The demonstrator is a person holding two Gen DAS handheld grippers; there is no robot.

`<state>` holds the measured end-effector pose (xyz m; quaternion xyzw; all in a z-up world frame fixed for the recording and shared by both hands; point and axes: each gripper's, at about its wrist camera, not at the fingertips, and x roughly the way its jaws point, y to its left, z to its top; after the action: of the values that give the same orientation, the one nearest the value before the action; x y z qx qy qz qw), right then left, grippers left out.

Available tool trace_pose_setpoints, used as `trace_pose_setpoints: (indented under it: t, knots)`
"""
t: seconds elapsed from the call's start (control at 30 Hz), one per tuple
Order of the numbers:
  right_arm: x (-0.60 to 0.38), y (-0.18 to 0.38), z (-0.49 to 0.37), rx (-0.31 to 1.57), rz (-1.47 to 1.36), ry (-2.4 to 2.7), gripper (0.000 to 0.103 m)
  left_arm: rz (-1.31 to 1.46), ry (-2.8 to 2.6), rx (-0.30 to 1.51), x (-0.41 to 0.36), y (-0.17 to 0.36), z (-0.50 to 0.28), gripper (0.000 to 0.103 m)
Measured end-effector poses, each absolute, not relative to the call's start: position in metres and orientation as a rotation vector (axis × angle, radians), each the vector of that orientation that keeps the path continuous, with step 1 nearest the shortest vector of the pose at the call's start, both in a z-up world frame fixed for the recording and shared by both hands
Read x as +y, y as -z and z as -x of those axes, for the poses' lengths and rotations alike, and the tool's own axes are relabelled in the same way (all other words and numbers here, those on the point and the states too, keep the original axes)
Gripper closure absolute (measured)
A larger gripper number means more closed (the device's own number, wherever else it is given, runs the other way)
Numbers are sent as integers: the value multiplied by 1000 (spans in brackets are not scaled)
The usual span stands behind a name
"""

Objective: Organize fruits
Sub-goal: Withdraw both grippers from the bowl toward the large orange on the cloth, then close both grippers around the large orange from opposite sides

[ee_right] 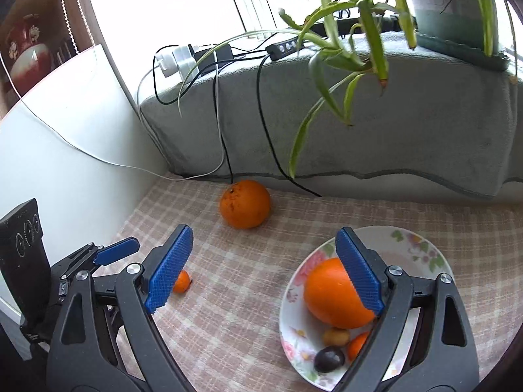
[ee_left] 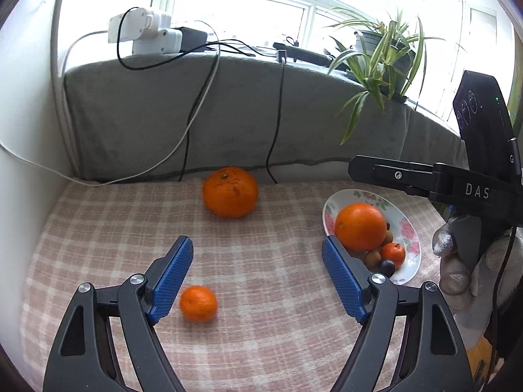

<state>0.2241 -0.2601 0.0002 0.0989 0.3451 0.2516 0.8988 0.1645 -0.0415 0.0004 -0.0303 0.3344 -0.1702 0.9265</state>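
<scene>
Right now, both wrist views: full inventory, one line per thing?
large orange: 1, orange, loose on the cloth near the back ledge
small mandarin: 1, orange, on the cloth, just inside the left hand-held gripper's left pad
floral plate: 1, white with pink flowers, on the cloth, right side
fruit on plate: 1 big orange, 1 small mandarin, a few small brown and dark fruits
checked cloth: 1, pink and white
potted plant: 1, green, on the grey-covered ledge
chargers and cables: white and black, ledge left
left hand-held gripper: open
right hand-held gripper: open, over the plate edge
</scene>
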Motion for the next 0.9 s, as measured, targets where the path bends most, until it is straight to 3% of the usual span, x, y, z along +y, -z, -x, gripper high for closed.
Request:
trace_pose_setpoints:
  t: [0.27, 0.53, 0.77, 0.9]
  knots:
    - [-235, 20, -258, 809, -394, -545, 12, 82, 383, 750, -18, 17, -202, 23]
    - [-204, 30, -286, 852, -399, -512, 12, 99, 429, 799, -16, 32, -242, 26]
    - [-192, 42, -316, 913, -444, -473, 20, 133, 458, 830, -21, 44, -268, 30]
    - [-187, 49, -328, 942, -448, -459, 32, 153, 474, 849, -25, 51, -281, 34]
